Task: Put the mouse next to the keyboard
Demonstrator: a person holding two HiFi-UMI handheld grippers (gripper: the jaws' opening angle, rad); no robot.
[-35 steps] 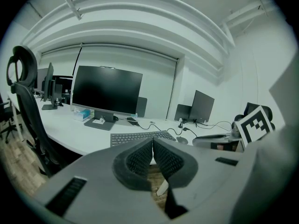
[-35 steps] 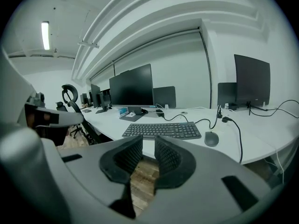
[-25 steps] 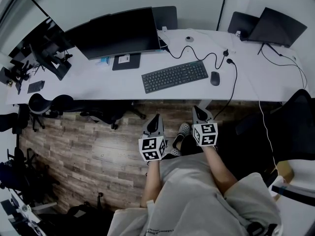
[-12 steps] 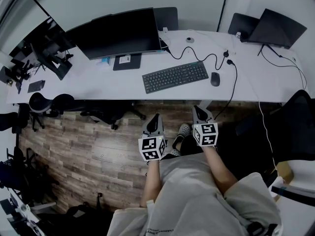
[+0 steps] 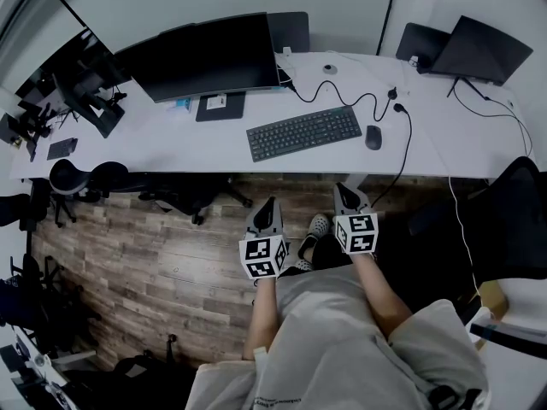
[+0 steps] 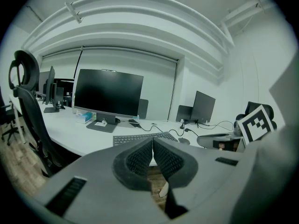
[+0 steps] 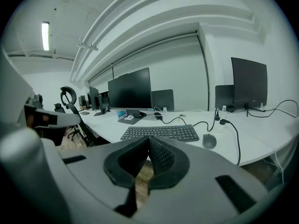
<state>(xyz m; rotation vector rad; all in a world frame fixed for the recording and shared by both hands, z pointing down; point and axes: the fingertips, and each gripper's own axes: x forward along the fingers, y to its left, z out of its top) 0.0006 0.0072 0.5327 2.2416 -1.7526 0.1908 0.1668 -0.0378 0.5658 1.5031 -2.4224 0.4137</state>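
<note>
A dark mouse (image 5: 373, 136) lies on the white desk (image 5: 171, 143) just right of the black keyboard (image 5: 304, 131); the right gripper view shows the same mouse (image 7: 209, 141) beside the keyboard (image 7: 160, 132). Both grippers hang over the wooden floor, well short of the desk edge. My left gripper (image 5: 272, 207) is shut and holds nothing. My right gripper (image 5: 340, 193) is shut and empty too. In the left gripper view the keyboard (image 6: 140, 137) lies beyond the closed jaws, and the right gripper's marker cube (image 6: 256, 123) is at the right.
A large monitor (image 5: 203, 58) stands behind the keyboard, with cables (image 5: 359, 101) trailing across the desk. Laptops or screens (image 5: 479, 48) sit at the far right corner. Office chairs (image 5: 85, 180) are tucked under the desk at left; another chair (image 5: 513, 203) is at right.
</note>
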